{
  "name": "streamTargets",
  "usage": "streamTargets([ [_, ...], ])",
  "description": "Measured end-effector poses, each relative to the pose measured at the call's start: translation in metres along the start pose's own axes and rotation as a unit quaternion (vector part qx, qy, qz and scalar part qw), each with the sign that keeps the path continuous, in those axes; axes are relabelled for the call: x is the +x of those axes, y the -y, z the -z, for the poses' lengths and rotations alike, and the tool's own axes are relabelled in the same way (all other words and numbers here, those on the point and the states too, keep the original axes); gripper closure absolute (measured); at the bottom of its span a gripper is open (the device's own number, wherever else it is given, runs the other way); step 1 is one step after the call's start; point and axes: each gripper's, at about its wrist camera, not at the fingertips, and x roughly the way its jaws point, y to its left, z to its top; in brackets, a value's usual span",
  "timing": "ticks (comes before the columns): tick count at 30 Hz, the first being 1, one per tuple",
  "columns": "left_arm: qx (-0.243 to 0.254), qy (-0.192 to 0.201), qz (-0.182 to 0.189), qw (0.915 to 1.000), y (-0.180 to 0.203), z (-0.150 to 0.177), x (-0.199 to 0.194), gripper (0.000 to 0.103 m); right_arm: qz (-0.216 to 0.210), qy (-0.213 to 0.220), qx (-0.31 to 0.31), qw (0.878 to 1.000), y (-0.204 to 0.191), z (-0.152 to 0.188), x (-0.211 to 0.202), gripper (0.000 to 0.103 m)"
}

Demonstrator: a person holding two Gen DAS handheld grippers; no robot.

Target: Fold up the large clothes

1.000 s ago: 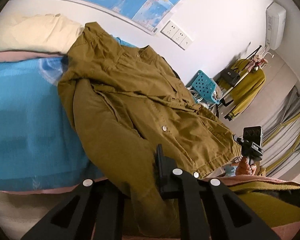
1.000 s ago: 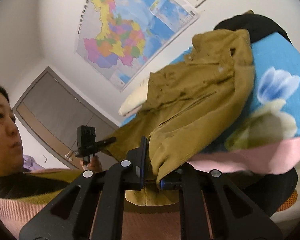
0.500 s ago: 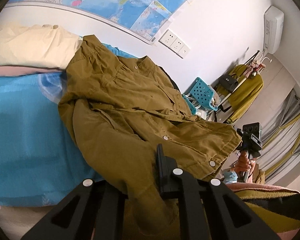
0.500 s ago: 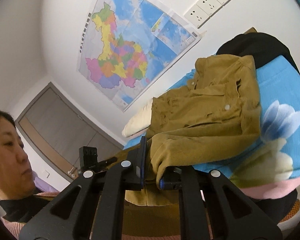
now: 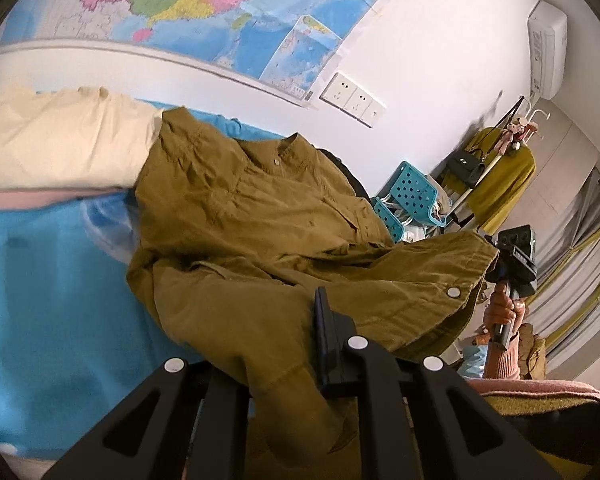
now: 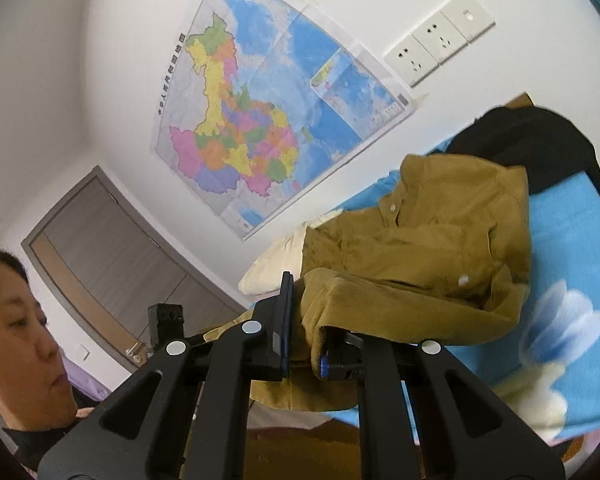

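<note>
An olive-brown corduroy jacket [image 5: 260, 232] with pale snap buttons lies on a blue blanket [image 5: 40, 300], collar toward the wall. Its lower hem is lifted off the bed. My left gripper [image 5: 296, 344] is shut on the hem's left part; only its right finger shows, the other is under the cloth. My right gripper [image 6: 304, 336] is shut on the hem's other corner, and the jacket [image 6: 428, 248] folds back over itself above the blanket [image 6: 560, 240]. The right gripper also shows in the left wrist view [image 5: 514, 264] at the lifted corner.
A cream pillow [image 5: 52, 144] lies at the bed's head. A black garment [image 6: 540, 140] lies beyond the collar. A wall map [image 6: 268, 120] and sockets [image 5: 352, 100] are behind. A teal stool [image 5: 410, 200] and clothes rack [image 5: 496, 176] stand past the bed. The person's face [image 6: 16, 344] is at left.
Both grippers have risen and moved toward the collar, carrying the hem up off the bed. The jacket's lower part now folds over its upper part.
</note>
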Motion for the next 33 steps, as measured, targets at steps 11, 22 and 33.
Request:
streamTargets([
  [11,0.019,-0.001,-0.020,0.9996,-0.001,-0.045,0.010,0.093,0.010,0.004,0.003,1.000,0.004,-0.048,0.028,0.093],
  [22,0.022,-0.016,-0.046,0.9986,-0.008,-0.097,0.030,0.092,0.025,0.001,0.026,0.999,0.029,-0.089,0.059,0.093],
  [33,0.038,-0.020,-0.085,0.9955,-0.011,-0.135,0.054,0.092,0.040,-0.004,0.052,0.998,0.058,-0.116,0.086,0.092],
])
